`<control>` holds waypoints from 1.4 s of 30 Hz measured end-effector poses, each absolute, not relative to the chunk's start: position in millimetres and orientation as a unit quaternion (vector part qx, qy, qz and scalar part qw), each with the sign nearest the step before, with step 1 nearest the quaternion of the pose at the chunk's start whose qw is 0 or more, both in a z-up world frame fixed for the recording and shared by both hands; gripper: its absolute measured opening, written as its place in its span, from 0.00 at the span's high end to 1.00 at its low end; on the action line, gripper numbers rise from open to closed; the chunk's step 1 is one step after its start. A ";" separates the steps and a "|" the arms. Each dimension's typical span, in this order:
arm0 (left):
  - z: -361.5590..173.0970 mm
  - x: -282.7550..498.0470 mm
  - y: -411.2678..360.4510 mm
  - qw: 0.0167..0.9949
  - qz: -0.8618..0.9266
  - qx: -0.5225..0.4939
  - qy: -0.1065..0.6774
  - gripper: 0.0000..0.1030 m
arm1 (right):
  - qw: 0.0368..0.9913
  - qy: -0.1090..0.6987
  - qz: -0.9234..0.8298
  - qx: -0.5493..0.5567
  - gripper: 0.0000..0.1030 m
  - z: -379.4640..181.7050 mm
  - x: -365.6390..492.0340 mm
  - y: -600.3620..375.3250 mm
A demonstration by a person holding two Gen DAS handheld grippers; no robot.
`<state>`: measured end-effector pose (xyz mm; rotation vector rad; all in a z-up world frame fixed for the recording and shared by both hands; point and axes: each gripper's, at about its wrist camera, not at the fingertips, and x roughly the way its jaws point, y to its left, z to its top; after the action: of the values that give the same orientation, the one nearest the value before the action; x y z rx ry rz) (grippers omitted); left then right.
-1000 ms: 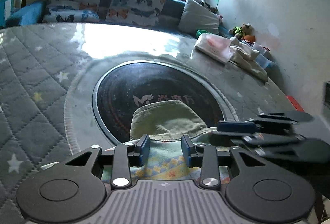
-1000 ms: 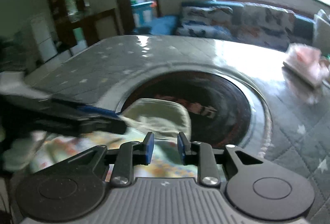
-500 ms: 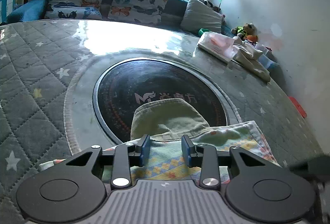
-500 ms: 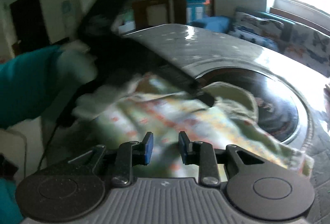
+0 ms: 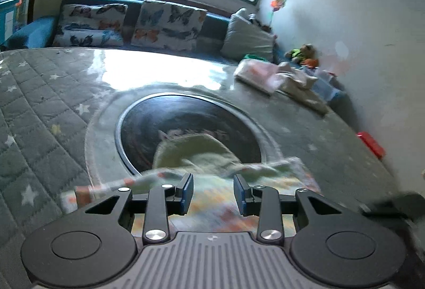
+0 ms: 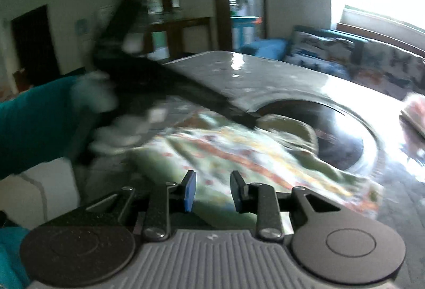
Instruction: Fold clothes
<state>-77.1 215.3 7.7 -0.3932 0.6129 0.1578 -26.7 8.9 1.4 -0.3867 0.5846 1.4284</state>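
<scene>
Patterned garment (image 5: 212,205) below and ahead of left gripper (image 5: 213,194), right gripper (image 6: 212,192); fingers spread, empty.

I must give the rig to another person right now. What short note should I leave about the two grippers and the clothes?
Left gripper: open, holds nothing, hovering over the near part of the patterned garment.
Right gripper: open, holds nothing, above the garment's near side.
Garment: lies on the quilted table, with its pale green part over the dark round inset. Other clothes are piled at the far right edge.
Done: the garment is laid out; whether any fold is made cannot be told through the blur.
Left: grip the edges, fold it, set it aside.
</scene>
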 end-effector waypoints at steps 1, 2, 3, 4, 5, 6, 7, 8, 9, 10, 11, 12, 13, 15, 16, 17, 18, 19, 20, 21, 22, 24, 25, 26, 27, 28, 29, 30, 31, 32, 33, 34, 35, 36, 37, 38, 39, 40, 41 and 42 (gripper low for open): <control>6.9 -82.7 208.8 0.932 0.074 -0.189 0.299 0.66 | 0.705 0.268 0.633 -0.173 0.73 -1.1 -23.4 7.3; 5.5 -88.0 202.9 0.933 0.073 -0.185 0.299 0.66 | 0.710 0.275 0.626 -0.172 0.73 -4.1 -21.1 5.9; 3.7 -93.1 197.4 0.934 0.072 -0.181 0.300 0.66 | 0.712 0.283 0.619 -0.173 0.73 -7.9 -19.5 3.8; 1.2 -98.0 192.2 0.933 0.073 -0.178 0.303 0.66 | 0.712 0.289 0.615 -0.177 0.73 -12.0 -19.4 1.9; -1.3 -103.0 187.0 0.933 0.074 -0.176 0.305 0.66 | 0.713 0.292 0.611 -0.182 0.73 -16.1 -20.0 0.7; -4.1 -107.5 182.4 0.933 0.075 -0.172 0.307 0.66 | 0.714 0.293 0.609 -0.185 0.73 -19.6 -21.2 -0.5; -7.2 -111.6 178.5 0.933 0.076 -0.166 0.311 0.66 | 0.715 0.291 0.608 -0.186 0.73 -22.8 -22.7 -1.6; -10.3 -114.5 175.5 0.932 0.079 -0.162 0.314 0.66 | 0.715 0.290 0.608 -0.188 0.73 -26.0 -24.2 -2.7; -13.4 -116.0 173.5 0.931 0.084 -0.157 0.319 0.66 | 0.716 0.289 0.607 -0.188 0.73 -27.1 -24.9 -3.7; -16.0 -117.5 171.9 0.930 0.089 -0.153 0.322 0.66 | 0.717 0.289 0.606 -0.188 0.73 -26.7 -24.9 -4.7; -16.3 -119.1 171.1 0.930 0.093 -0.151 0.322 0.66 | 0.718 0.289 0.605 -0.186 0.73 -25.0 -24.9 -5.2; -14.6 -120.9 170.6 0.931 0.095 -0.152 0.319 0.66 | 0.721 0.287 0.604 -0.182 0.73 -22.1 -25.0 -6.1; -12.8 -122.6 170.2 0.931 0.097 -0.153 0.317 0.66 | 0.724 0.282 0.604 -0.178 0.73 -18.9 -25.7 -7.5; -13.3 -121.5 166.6 0.932 0.095 -0.151 0.316 0.66 | 0.732 0.271 0.601 -0.172 0.73 -13.0 -27.5 -9.7; -14.2 -120.1 164.3 0.932 0.093 -0.149 0.316 0.66 | 0.738 0.267 0.595 -0.171 0.73 -11.3 -27.8 -10.4; -15.2 -118.7 162.0 0.933 0.091 -0.146 0.316 0.66 | 0.746 0.264 0.587 -0.173 0.73 -11.2 -26.9 -11.3; -16.1 -117.3 159.8 0.933 0.089 -0.144 0.316 0.66 | 0.753 0.264 0.577 -0.176 0.73 -12.4 -25.6 -11.8; -17.1 -115.9 157.5 0.934 0.088 -0.142 0.317 0.66 | 0.755 0.267 0.571 -0.179 0.73 -13.5 -24.3 -11.5; -18.0 -114.5 155.2 0.934 0.086 -0.140 0.317 0.66 | 0.755 0.272 0.568 -0.181 0.73 -16.5 -23.1 -11.8; -19.0 -113.2 153.0 0.935 0.084 -0.138 0.317 0.66 | 0.754 0.278 0.566 -0.183 0.72 -21.0 -21.8 -12.7; -19.9 -111.8 150.7 0.935 0.082 -0.135 0.318 0.66 | 0.754 0.283 0.564 -0.184 0.71 -25.5 -20.6 -13.6; -21.8 -109.0 146.2 0.936 0.078 -0.131 0.318 0.66 | 0.753 0.281 0.564 -0.188 0.70 -27.2 -20.9 -16.1; -22.7 -107.6 143.9 0.936 0.076 -0.129 0.318 0.66 | 0.754 0.280 0.564 -0.188 0.69 -26.1 -21.0 -17.6; -23.7 -106.2 141.6 0.936 0.074 -0.126 0.319 0.66 | 0.755 0.280 0.563 -0.188 0.69 -24.7 -20.8 -19.4; -24.6 -104.8 139.4 0.937 0.072 -0.124 0.319 0.65 | 0.756 0.280 0.561 -0.186 0.69 -24.0 -19.6 -22.3; -25.4 -103.9 138.1 0.937 0.071 -0.124 0.319 0.65 | 0.758 0.283 0.558 -0.184 0.68 -24.2 -17.5 -26.0; -25.8 -103.5 138.5 0.936 0.071 -0.126 0.319 0.65 | 0.759 0.287 0.555 -0.181 0.67 -25.2 -15.3 -29.3; -26.0 -103.3 139.1 0.936 0.071 -0.129 0.320 0.65 | 0.761 0.294 0.551 -0.175 0.64 -26.7 -12.5 -33.2; -26.2 -103.4 139.5 0.936 0.071 -0.132 0.319 0.65 | 0.763 0.301 0.547 -0.167 0.63 -27.9 -9.6 -37.2; -26.3 -103.7 139.8 0.936 0.071 -0.133 0.319 0.65 | 0.764 0.307 0.544 -0.160 0.63 -28.6 -6.9 -40.7; -26.3 -104.0 140.1 0.936 0.071 -0.135 0.318 0.65 | 0.768 0.311 0.539 -0.153 0.63 -29.1 -3.8 -44.5; -26.2 -104.5 140.5 0.936 0.071 -0.136 0.317 0.65 | 0.771 0.313 0.534 -0.149 0.64 -29.3 -1.7 -47.6; -26.1 -105.0 140.9 0.936 0.071 -0.138 0.317 0.65 | 0.773 0.314 0.532 -0.146 0.64 -29.5 -0.5 -50.5; -26.0 -105.4 141.2 0.936 0.071 -0.139 0.316 0.64 | 0.774 0.315 0.530 -0.143 0.64 -29.9 0.8 -53.9; -25.8 -106.0 141.7 0.936 0.072 -0.142 0.315 0.64 | 0.775 0.316 0.530 -0.138 0.64 -29.7 2.0 -57.6; -25.3 -107.2 142.5 0.935 0.073 -0.146 0.314 0.62 | 0.775 0.318 0.529 -0.134 0.64 -28.9 2.5 -59.3; -24.6 -109.5 143.7 0.935 0.074 -0.150 0.313 0.61 | 0.775 0.319 0.529 -0.133 0.64 -28.0 2.8 -59.6; -24.0 -112.6 145.1 0.935 0.076 -0.155 0.311 0.60 | 0.775 0.319 0.529 -0.131 0.64 -27.3 3.1 -60.1; -23.4 -116.1 146.9 0.934 0.078 -0.160 0.309 0.60 | 0.775 0.320 0.529 -0.130 0.64 -27.3 3.1 -60.2; -22.8 -120.3 149.2 0.934 0.080 -0.166 0.306 0.60 | 0.775 0.320 0.530 -0.129 0.63 -27.7 2.8 -60.1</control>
<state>-120.3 149.2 -22.8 -0.3388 0.6253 0.1630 2.8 -60.1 -27.7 -0.2804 0.6927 1.1464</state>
